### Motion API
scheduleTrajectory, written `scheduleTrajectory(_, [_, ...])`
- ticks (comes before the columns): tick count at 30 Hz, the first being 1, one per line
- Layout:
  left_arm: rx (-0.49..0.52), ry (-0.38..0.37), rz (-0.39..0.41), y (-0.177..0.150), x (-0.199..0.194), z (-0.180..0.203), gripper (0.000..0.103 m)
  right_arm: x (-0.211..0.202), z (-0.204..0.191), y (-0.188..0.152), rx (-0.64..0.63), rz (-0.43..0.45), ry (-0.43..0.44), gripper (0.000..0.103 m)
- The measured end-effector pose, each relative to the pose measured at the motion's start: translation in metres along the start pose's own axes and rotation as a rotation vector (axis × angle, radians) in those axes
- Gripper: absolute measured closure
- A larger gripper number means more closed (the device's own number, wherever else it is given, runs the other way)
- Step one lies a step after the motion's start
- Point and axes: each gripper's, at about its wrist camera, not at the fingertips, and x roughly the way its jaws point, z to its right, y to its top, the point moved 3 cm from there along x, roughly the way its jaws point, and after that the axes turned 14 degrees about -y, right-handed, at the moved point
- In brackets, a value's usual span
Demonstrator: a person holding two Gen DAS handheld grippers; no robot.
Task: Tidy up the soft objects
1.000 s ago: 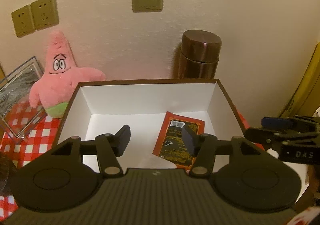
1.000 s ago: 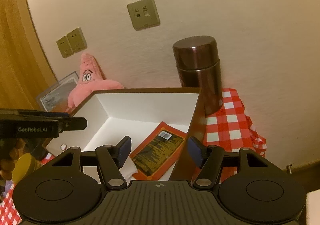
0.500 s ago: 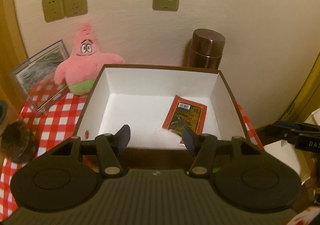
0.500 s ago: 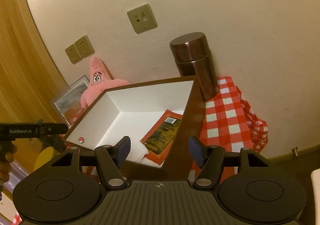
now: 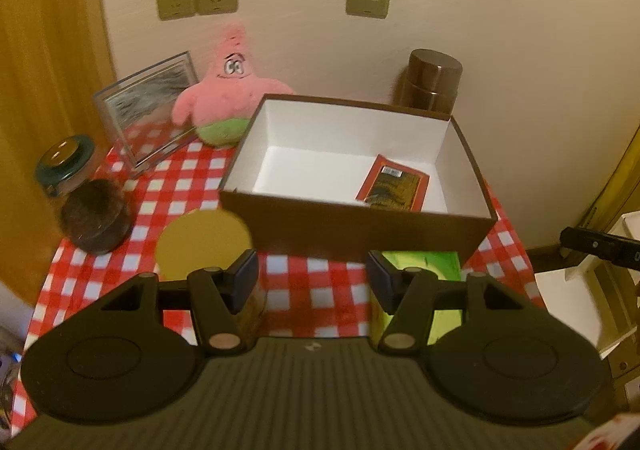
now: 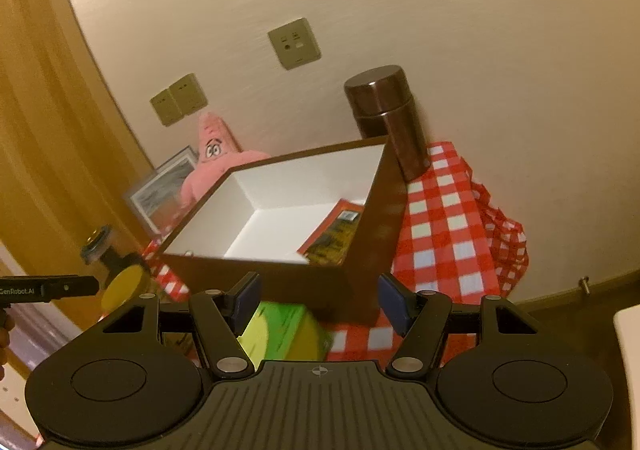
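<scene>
A brown box (image 5: 360, 228) with a white inside stands on the checked cloth, with a red-orange packet (image 5: 394, 186) lying flat in it. A pink star plush (image 5: 228, 98) leans on the wall behind the box's left corner. A green pack (image 5: 420, 264) lies in front of the box. My left gripper (image 5: 312, 282) hovers before the box, its jaws opening with nothing between them. My right gripper (image 6: 318, 302) is open and empty, near the box's (image 6: 272, 278) right front corner and over the green pack (image 6: 288, 334). The plush (image 6: 212, 158) and packet (image 6: 332, 234) also show there.
A brown flask (image 5: 434, 80) stands behind the box by the wall. Left of the box are a picture frame (image 5: 148, 110), a green-lidded jar (image 5: 64, 160), a brown furry puff (image 5: 96, 218) and a yellow-lidded can (image 5: 204, 238). The cloth (image 6: 452, 218) hangs over the table's right edge.
Both grippers have drawn back from over the box and risen a little. The box's front wall, the green pack and the yellow lid have come into view.
</scene>
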Motion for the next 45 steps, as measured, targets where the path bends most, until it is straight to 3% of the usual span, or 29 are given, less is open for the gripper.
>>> scheduleTrajectory(8, [-0.008, 0.007, -0.007, -0.040, -0.038, -0.013, 0.046, -0.034, -0.022, -0.038, -0.019, -0.032, 0.006, 0.039])
scheduleTrajectory(19, [0.018, -0.027, -0.062, -0.088, -0.062, -0.038, 0.046, -0.061, -0.054, -0.094, 0.008, -0.106, -0.041, 0.039])
scheduleTrajectory(32, [-0.009, -0.017, -0.141, -0.134, -0.072, -0.084, 0.046, -0.046, -0.092, -0.164, -0.050, -0.276, -0.086, 0.039])
scheduleTrajectory(45, [-0.037, -0.046, -0.201, -0.165, -0.060, -0.105, 0.046, -0.024, -0.113, -0.199, -0.117, -0.382, -0.131, 0.039])
